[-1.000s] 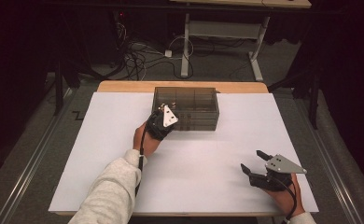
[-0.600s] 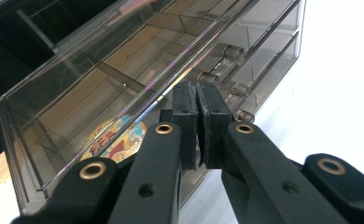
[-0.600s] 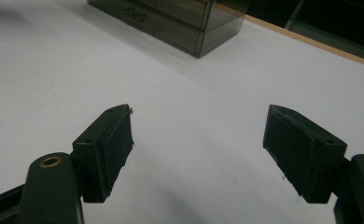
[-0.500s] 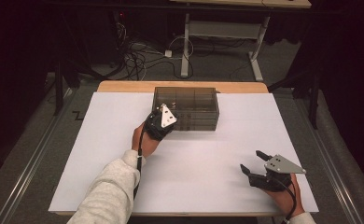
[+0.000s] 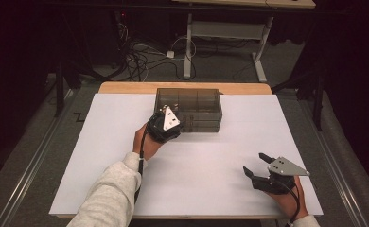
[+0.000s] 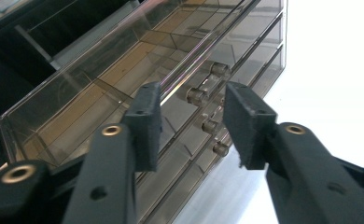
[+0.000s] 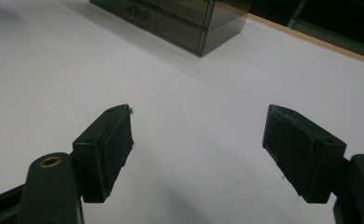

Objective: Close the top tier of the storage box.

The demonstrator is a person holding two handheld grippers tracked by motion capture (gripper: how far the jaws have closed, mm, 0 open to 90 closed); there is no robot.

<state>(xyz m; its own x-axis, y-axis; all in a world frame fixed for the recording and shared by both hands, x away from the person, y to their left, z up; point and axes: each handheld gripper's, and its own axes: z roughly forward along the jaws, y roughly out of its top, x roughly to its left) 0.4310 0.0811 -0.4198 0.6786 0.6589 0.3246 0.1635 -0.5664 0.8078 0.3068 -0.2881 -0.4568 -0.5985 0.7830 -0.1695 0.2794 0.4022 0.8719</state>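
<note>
A smoky clear plastic drawer box [image 5: 192, 100] stands at the back middle of the white table top [image 5: 102, 142]. My left gripper [image 5: 169, 124] is at the box's front left, held in a person's hand. In the left gripper view this gripper [image 6: 192, 100] is open, and its jaws frame a drawer's bar handle with round knobs [image 6: 197, 95], not touching it. More knobs [image 6: 210, 126] sit on the drawers below. The drawers look closed. My right gripper [image 5: 254, 163] rests open near the front right of the table, with nothing between the jaws [image 7: 199, 126]. The box [image 7: 185, 18] lies far ahead of it.
A wooden table edge [image 5: 126, 87] runs behind the white sheet. Beyond it are cables [image 5: 140, 56] on the floor and a white desk frame [image 5: 225, 33]. Bare white surface spreads between the two grippers.
The left forearm has shifted slightly; its gripper stays at the front of the box. The right gripper has not moved.
</note>
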